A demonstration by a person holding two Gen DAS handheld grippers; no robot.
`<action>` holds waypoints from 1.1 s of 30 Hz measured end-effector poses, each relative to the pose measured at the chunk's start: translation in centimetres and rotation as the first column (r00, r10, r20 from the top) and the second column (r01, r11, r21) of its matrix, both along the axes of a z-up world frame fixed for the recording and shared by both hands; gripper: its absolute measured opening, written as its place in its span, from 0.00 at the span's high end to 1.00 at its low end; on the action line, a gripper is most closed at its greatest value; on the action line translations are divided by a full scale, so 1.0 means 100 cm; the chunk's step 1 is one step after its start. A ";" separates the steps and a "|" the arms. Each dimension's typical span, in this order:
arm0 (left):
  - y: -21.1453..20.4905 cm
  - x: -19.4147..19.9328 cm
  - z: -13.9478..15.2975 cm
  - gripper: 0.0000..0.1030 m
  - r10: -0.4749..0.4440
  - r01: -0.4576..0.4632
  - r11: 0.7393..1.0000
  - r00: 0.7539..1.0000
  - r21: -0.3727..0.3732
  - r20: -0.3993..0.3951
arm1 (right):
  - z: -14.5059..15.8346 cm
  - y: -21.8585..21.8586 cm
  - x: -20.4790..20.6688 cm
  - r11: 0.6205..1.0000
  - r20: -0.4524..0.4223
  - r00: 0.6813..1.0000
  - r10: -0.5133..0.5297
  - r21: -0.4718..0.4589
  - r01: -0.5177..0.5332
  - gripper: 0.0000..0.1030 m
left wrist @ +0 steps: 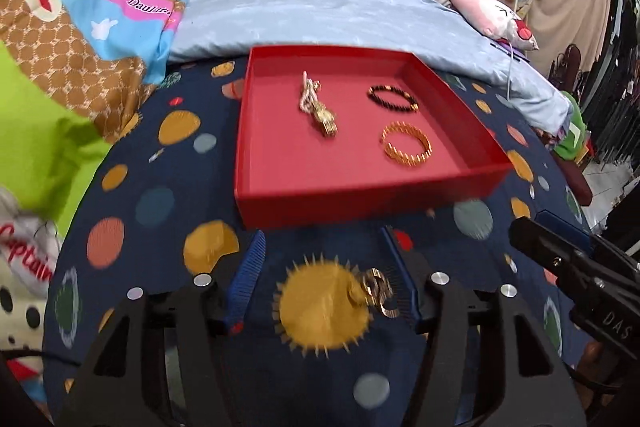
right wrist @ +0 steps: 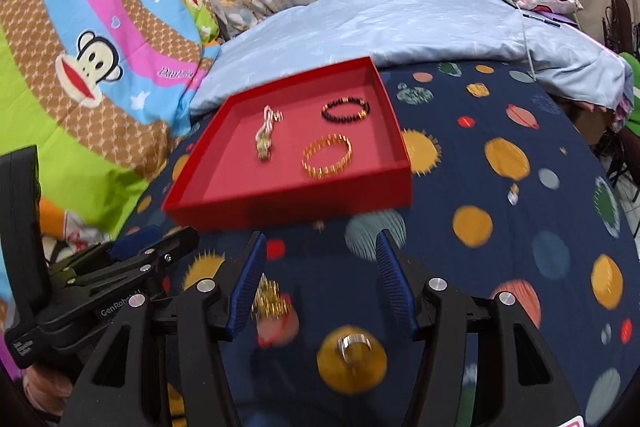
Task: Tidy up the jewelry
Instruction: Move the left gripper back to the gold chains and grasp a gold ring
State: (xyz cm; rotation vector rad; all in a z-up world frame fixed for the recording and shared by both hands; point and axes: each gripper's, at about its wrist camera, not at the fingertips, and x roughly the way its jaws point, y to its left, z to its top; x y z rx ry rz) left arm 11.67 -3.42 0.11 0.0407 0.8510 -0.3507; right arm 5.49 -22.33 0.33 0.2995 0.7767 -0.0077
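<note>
Hovering low in frame, my left gripper (left wrist: 320,275) and right gripper (right wrist: 320,279) stand half open, empty. The gold earring (left wrist: 378,293) looks light, slippery; pinch its rim.

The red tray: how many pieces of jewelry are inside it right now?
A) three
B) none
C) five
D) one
A: the red tray holds three pieces: a pale and gold chain piece, a black bead bracelet and a gold bracelet.
</note>
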 end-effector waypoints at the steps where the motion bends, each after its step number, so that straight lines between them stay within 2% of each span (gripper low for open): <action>1: -0.001 -0.006 0.000 0.45 0.002 -0.002 1.000 1.000 0.011 0.005 | -0.001 0.000 -0.006 1.000 -0.004 1.000 0.006 0.000 -0.006 0.46; 6: -0.010 -0.023 -0.012 0.45 -0.020 0.021 1.000 0.999 0.021 -0.029 | -0.003 0.002 -0.021 1.000 -0.015 1.000 0.015 -0.005 -0.015 0.46; 8: -0.015 -0.024 -0.020 0.52 -0.026 0.027 0.999 0.999 0.023 -0.047 | -0.005 0.002 -0.023 1.000 -0.020 1.000 0.016 0.002 -0.016 0.46; 10: -0.018 -0.024 -0.025 0.53 -0.022 0.023 0.999 0.998 0.023 -0.055 | -0.005 0.002 -0.025 1.000 -0.021 1.000 0.016 0.004 -0.016 0.46; 12: -0.021 -0.023 -0.032 0.60 -0.015 0.017 0.999 0.998 0.027 -0.065 | -0.005 0.001 -0.026 1.000 -0.022 1.000 0.017 0.007 -0.017 0.46; 14: -0.022 -0.021 -0.037 0.72 -0.014 0.016 1.000 0.996 0.020 -0.090 | -0.005 0.001 -0.027 1.000 -0.021 1.000 0.017 0.006 -0.017 0.46; 16: -0.022 -0.020 -0.041 0.76 -0.014 0.015 1.000 0.994 0.008 -0.106 | -0.004 0.002 -0.027 1.000 -0.021 1.000 0.020 0.006 -0.020 0.46; 27: -0.019 -0.015 -0.042 0.76 -0.009 0.004 0.999 0.994 -0.039 -0.111 | -0.011 0.006 -0.024 0.999 -0.037 0.999 0.035 0.010 -0.034 0.46; 29: -0.021 -0.014 -0.042 0.87 -0.019 0.014 0.999 0.993 -0.041 -0.112 | -0.011 0.006 -0.023 0.999 -0.038 0.999 0.037 0.008 -0.037 0.46; 33: -0.025 -0.017 -0.042 0.87 -0.033 0.028 0.999 0.993 -0.039 -0.110 | -0.011 0.006 -0.022 0.999 -0.042 0.998 0.038 0.010 -0.038 0.46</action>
